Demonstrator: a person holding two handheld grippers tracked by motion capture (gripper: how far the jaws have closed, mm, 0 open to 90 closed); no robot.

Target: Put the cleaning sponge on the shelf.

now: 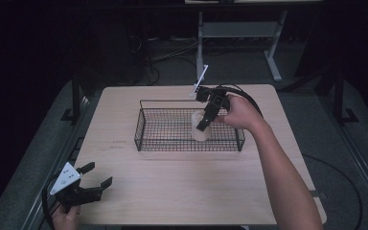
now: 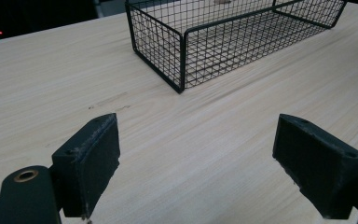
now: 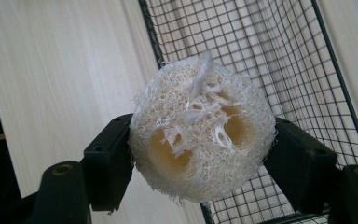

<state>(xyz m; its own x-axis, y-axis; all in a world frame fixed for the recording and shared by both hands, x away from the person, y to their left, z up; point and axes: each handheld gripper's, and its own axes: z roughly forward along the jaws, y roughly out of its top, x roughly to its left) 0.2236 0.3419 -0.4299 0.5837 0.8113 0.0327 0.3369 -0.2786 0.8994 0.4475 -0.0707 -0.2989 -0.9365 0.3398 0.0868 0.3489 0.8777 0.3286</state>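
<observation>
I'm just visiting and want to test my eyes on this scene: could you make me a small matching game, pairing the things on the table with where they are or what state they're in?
Things:
1. loofah sponge
2. wire basket
3. left gripper
4. right gripper

States:
A. open, holding nothing, near the table's front left corner
B. black mesh, standing in the middle of the wooden table
C. pale and fibrous, squeezed between two black jaws
D. shut on something, held over the basket's right part

Pairs: 1-C, 2-B, 3-A, 4-D
</observation>
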